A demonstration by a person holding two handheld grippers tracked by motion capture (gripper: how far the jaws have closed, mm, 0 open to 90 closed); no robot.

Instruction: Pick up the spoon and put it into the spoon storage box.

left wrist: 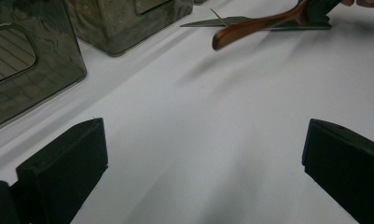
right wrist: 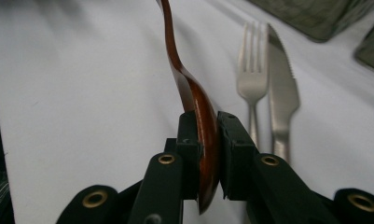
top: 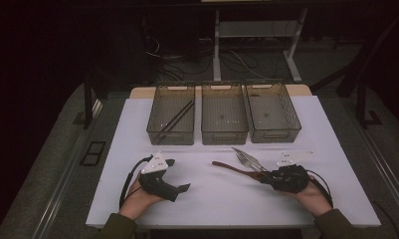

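**Here, a wooden spoon clamped over a white desk in a dim room**

Overhead, the desk (top: 222,199) shows as a plain white sheet laid over a wooden top, whose pale edge peeks out behind the far border. Three smoky, see-through bins stand side by side along that far border: the left bin (top: 171,113) holds a pair of dark chopsticks (top: 177,118) lying slantwise, while the middle bin (top: 224,113) and the right bin (top: 272,111) show only their ribbed floors. Around the desk the room is dark; grey floor runs past both sides, and behind the bins white legs of another desk (top: 217,45) stand among loose cables (top: 187,59).

The right tongs (right wrist: 207,154) are pressed together on the bowl of a reddish-brown wooden spoon (right wrist: 194,100), which stands on edge between the pads with its handle reaching away over the white sheet. Just beside it on the desk lie a steel fork (right wrist: 252,77) and a serrated table knife (right wrist: 280,84), parallel and nearly touching.

The left tongs (left wrist: 203,158) stand wide apart with nothing between them, low over bare white surface near the left bin.
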